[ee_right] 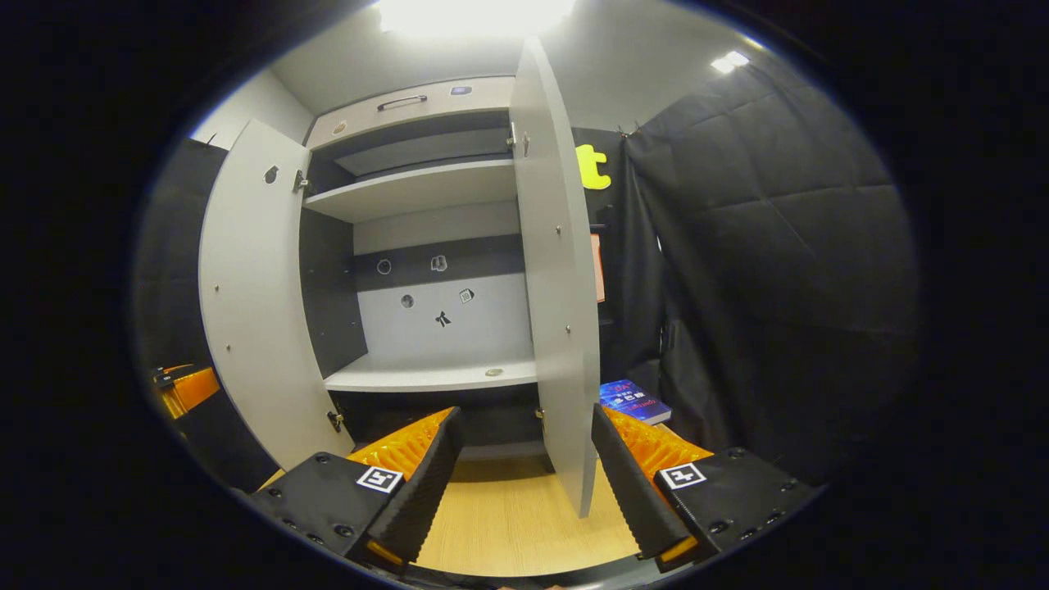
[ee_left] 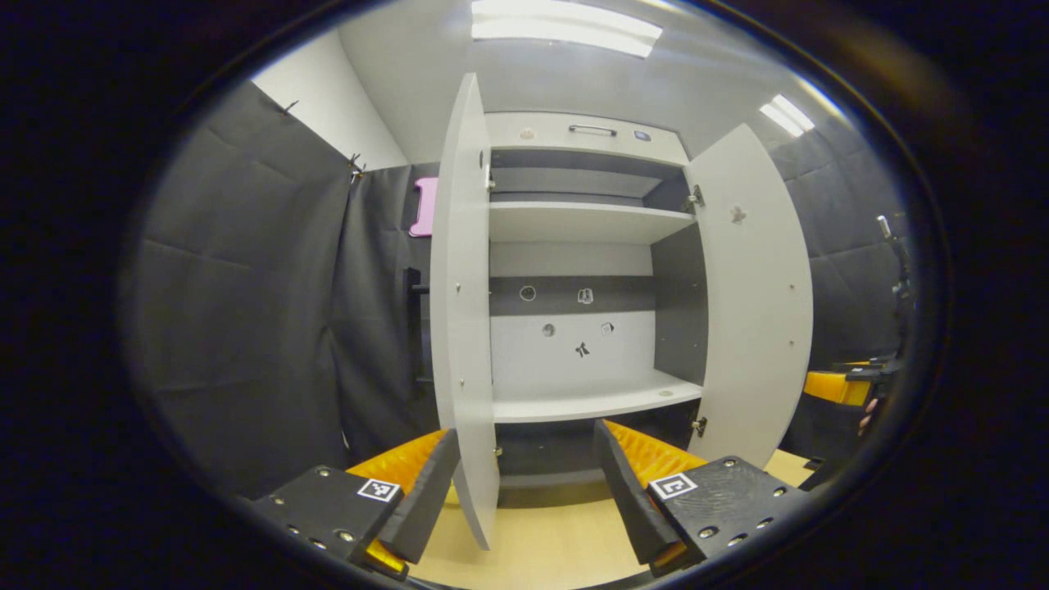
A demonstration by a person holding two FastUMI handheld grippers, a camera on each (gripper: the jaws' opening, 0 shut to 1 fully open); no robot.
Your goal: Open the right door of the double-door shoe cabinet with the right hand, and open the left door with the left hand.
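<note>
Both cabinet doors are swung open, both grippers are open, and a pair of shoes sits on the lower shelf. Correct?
Not quite: the lower shelf holds no shoes, as the right gripper view shows. Both doors, left and right, are open, and so are the left gripper and right gripper.

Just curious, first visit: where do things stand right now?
Left gripper open astride left door edge. Right gripper open astride right door. Both doors open. Nothing blocking.

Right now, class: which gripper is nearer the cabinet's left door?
Left. The left gripper has the left door edge-on between its open fingers, not touching. The right gripper sits farther over, straddling the right door.
</note>
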